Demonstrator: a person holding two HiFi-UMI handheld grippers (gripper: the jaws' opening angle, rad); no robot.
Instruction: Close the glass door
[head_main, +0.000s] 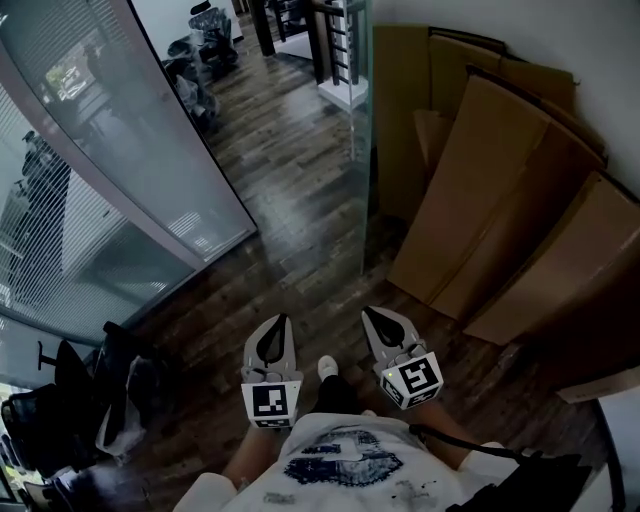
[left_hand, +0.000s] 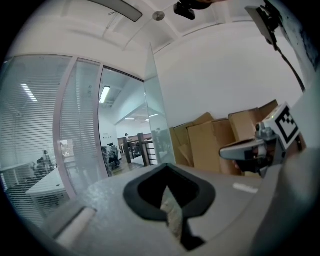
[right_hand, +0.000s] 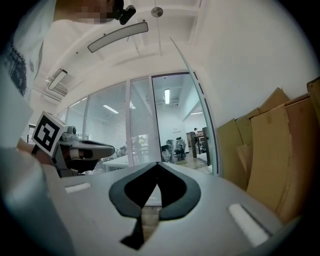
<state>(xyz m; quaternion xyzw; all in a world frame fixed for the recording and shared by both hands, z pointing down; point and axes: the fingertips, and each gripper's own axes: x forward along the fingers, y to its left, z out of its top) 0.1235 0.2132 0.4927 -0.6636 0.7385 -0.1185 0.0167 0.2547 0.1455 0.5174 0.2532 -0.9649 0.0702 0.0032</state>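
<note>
The glass door (head_main: 365, 140) stands open, edge-on to me, its lower edge reaching the dark wood floor ahead. It also shows as a tall clear pane in the left gripper view (left_hand: 155, 115) and in the right gripper view (right_hand: 210, 145). My left gripper (head_main: 281, 319) and right gripper (head_main: 369, 313) are held side by side in front of my body, pointing toward the door and well short of it. Both are shut with nothing between the jaws (left_hand: 165, 165) (right_hand: 157, 164). Each gripper also appears in the other's view: the right gripper (left_hand: 226, 150) and the left gripper (right_hand: 111, 147).
A frosted glass wall (head_main: 100, 150) runs along the left. Large cardboard sheets (head_main: 500, 200) lean against the right wall, just behind the door. Black bags (head_main: 60, 400) lie at the lower left. Beyond the doorway are office chairs (head_main: 205, 40) and a dark shelf (head_main: 335, 50).
</note>
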